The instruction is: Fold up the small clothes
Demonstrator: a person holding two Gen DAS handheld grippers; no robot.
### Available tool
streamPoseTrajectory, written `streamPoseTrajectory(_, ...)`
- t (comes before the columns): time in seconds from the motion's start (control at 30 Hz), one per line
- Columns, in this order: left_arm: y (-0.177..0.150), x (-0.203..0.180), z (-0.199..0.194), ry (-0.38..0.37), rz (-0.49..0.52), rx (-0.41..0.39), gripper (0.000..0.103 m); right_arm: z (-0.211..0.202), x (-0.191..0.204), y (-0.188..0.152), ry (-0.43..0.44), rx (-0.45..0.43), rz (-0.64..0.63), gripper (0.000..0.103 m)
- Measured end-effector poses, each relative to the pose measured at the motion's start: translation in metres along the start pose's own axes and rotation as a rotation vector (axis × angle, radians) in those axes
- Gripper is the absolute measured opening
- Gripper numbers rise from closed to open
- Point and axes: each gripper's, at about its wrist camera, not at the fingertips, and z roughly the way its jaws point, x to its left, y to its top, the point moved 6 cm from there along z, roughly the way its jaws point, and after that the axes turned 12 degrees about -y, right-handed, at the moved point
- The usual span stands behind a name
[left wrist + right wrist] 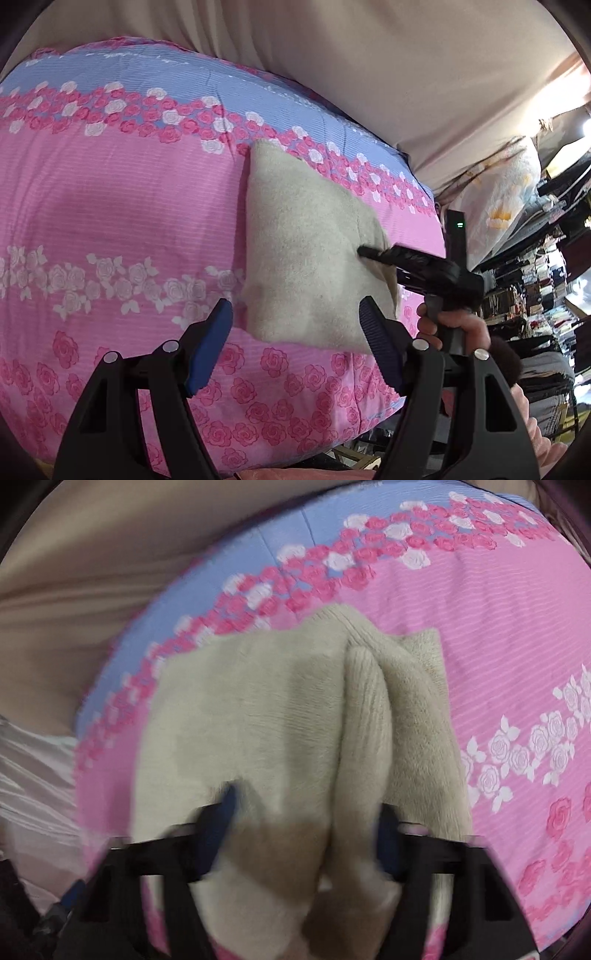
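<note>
A small beige fleece garment (303, 251) lies folded on a pink and blue rose-print bedspread (110, 206). My left gripper (295, 325) is open just above the garment's near edge, holding nothing. My right gripper (360, 252) reaches in from the right, its tip on the garment's right part. In the right wrist view the garment (258, 716) fills the centre, with a ribbed fold (364, 716) raised in it. My right gripper (306, 819) is blurred, its jaws apart over the cloth.
A beige curtain or wall (369, 66) stands behind the bed. Cluttered dark shelves (546, 280) and a floral pillow (506, 199) are to the right of the bed. The bed's edge runs along the bottom right.
</note>
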Motion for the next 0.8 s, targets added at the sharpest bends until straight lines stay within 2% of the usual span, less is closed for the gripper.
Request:
streamPoseTrajectory(0.07, 0.003, 0.008, -0.013, 0.017, -0.015, -0.04, 0.069, -0.028, 0.039, 0.006, -0.007, -0.087, -0.106, 0.018)
streamPoseTrajectory(0.13, 0.008, 0.021, -0.031, 0.05, -0.036, -0.103, 0.069, -0.061, 0.107, 0.005, 0.041, -0.154, -0.244, 0.018)
streamPoseTrajectory(0.2, 0.013, 0.042, -0.056, 0.098, -0.078, -0.175, 0.069, -0.087, 0.193, -0.008, 0.134, -0.185, -0.403, 0.018)
streamPoseTrajectory(0.27, 0.014, 0.061, -0.077, 0.117, -0.127, -0.214, 0.069, -0.093, 0.262, -0.023, 0.229, -0.163, -0.517, 0.017)
streamPoseTrajectory(0.3, 0.012, 0.075, -0.089, 0.131, -0.159, -0.233, 0.069, -0.084, 0.307, -0.036, 0.234, -0.124, -0.595, 0.016)
streamPoseTrajectory(0.4, 0.004, 0.1, -0.115, 0.169, -0.226, -0.273, 0.069, -0.03, 0.376, -0.068, 0.078, -0.079, -0.769, 0.016)
streamPoseTrajectory(0.5, -0.008, 0.116, -0.132, 0.19, -0.283, -0.305, 0.069, 0.035, 0.392, -0.089, -0.062, 0.03, -0.781, 0.015)
streamPoseTrajectory(0.57, -0.015, 0.124, -0.139, 0.195, -0.312, -0.321, 0.069, 0.048, 0.389, -0.093, -0.077, 0.057, -0.761, 0.015)
streamPoseTrajectory(0.67, -0.018, 0.13, -0.144, 0.204, -0.338, -0.337, 0.069, 0.017, 0.377, -0.076, 0.009, 0.029, -0.729, 0.015)
streamPoseTrajectory(0.77, -0.014, 0.124, -0.14, 0.197, -0.321, -0.322, 0.069, -0.043, 0.32, -0.028, 0.162, -0.01, -0.593, 0.015)
streamPoseTrajectory(0.8, -0.01, 0.123, -0.136, 0.191, -0.306, -0.317, 0.069, -0.066, 0.285, -0.007, 0.194, -0.038, -0.542, 0.015)
